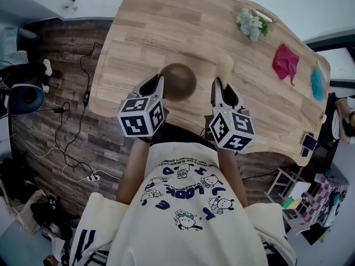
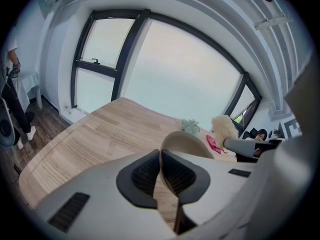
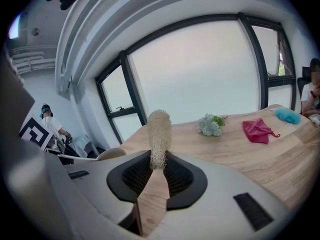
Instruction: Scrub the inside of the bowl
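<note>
Left gripper (image 2: 160, 156): it is pinching the near rim of the bowl (image 2: 186, 143), with the thin wall clamped between its pads.
Right gripper (image 3: 159, 156): it is pinching the lower end of a loofah scrubber (image 3: 159, 129), which is sticking up past the fingertips.
Bowl's place: it is sitting at the near edge of the wooden table (image 1: 150, 32), between the two grippers. The loofah is hanging just beside it and is not reaching inside yet.
Risk, bowl: the pinch is catching only a narrow strip of rim, so scrubbing pressure is likely to swing the bowl around that strip or pull it free. Being this close to the table edge, a freed bowl could drop off.
Risk, loofah: only its tail is being held, so pushing sideways against the bowl wall is likely to bend it or drag it out of the jaws.
Risk, grippers: they are working near each other and could knock together.
Farther out: a flower bunch (image 3: 211, 124), a red cloth (image 3: 258, 130) and a teal thing (image 3: 287, 115) are lying well apart from the work.
Hard to make out: in the head view the marker cubes (image 1: 143, 116) are covering both pairs of jaws. No view is showing whether the bowl's base is resting on the table or what is inside the bowl. The teal thing is staying unidentifiable.
</note>
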A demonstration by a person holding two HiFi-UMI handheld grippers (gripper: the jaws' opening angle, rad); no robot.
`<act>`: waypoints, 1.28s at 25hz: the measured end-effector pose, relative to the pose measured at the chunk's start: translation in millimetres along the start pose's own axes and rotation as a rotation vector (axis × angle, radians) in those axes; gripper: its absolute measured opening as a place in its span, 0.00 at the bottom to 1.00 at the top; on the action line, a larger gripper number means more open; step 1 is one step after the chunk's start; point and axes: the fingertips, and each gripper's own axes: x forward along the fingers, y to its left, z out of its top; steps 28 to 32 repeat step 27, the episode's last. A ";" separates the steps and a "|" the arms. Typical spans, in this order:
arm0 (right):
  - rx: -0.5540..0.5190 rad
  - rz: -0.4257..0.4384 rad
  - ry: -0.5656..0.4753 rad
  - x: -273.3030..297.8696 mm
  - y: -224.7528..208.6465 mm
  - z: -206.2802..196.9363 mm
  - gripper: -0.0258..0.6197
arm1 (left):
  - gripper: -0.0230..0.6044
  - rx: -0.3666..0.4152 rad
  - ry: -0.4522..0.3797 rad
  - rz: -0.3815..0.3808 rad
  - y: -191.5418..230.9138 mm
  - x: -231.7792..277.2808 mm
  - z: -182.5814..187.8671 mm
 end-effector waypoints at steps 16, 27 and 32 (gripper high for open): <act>-0.002 -0.010 0.011 2.4 -2.5 -1.6 0.15 | 0.11 0.018 0.002 -0.003 -6.4 3.5 4.8; -0.003 -0.003 0.011 3.1 -0.7 -2.1 0.15 | 0.11 0.024 0.009 -0.010 -9.1 6.3 3.5; -0.003 -0.003 0.011 3.1 -0.7 -2.1 0.15 | 0.11 0.024 0.009 -0.010 -9.1 6.3 3.5</act>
